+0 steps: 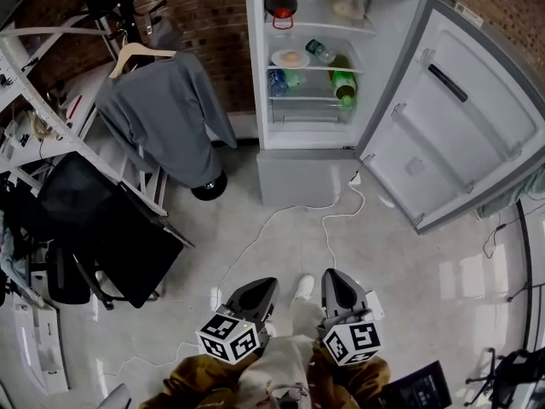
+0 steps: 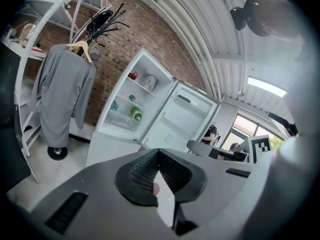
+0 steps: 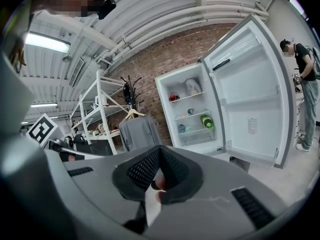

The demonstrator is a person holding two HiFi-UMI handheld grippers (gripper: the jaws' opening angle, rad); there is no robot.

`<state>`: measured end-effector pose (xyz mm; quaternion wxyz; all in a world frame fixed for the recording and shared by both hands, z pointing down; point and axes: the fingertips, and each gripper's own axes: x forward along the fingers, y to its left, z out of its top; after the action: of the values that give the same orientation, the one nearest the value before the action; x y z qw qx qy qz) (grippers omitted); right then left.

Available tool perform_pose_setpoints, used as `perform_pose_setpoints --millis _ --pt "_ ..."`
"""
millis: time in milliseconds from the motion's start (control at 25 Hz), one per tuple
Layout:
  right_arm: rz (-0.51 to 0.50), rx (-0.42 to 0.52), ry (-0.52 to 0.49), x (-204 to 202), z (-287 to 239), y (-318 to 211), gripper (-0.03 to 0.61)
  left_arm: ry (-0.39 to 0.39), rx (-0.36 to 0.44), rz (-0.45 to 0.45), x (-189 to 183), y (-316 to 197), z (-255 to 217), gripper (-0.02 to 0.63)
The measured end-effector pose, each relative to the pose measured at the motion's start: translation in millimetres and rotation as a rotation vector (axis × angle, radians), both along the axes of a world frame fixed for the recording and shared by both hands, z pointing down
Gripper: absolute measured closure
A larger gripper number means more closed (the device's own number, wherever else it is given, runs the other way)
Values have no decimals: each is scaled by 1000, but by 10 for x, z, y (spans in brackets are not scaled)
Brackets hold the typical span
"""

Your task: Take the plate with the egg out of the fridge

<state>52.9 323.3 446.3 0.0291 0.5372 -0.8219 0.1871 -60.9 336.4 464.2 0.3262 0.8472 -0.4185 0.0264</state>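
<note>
The white fridge (image 1: 294,156) stands open at the far side of the floor. On its middle shelf lies a white plate with an egg (image 1: 290,58). Both grippers are low in the head view, close to the person's body and far from the fridge. My left gripper (image 1: 255,291) is shut, its jaws touching with nothing between them. My right gripper (image 1: 337,285) is shut and empty too. The left gripper (image 2: 159,156) points toward the open fridge (image 2: 131,104). The right gripper (image 3: 160,154) also faces the fridge (image 3: 192,111).
The fridge door (image 1: 451,118) swings wide to the right. A red pot (image 1: 281,2) and a green bottle (image 1: 343,82) share the shelves. A grey garment on a hanger (image 1: 166,109), a black chair (image 1: 111,228) and white shelving stand left. A white cable (image 1: 328,228) crosses the floor. A person (image 3: 305,84) stands right.
</note>
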Motion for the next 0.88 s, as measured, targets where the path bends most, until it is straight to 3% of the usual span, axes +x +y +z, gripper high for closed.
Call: perform_pose_setpoints --millis 480,680,880 --pt "35 28 -51 904 -41 -1333 581 -51 12 53 921 -1383 -60 604" --pt "45 14 -86 1246 87 -1669 581 -83 11 80 1330 -1688 -12 604" --pt "32 2 -114 1337 145 -1838 581 -107 10 49 1404 -1859 -10 604"
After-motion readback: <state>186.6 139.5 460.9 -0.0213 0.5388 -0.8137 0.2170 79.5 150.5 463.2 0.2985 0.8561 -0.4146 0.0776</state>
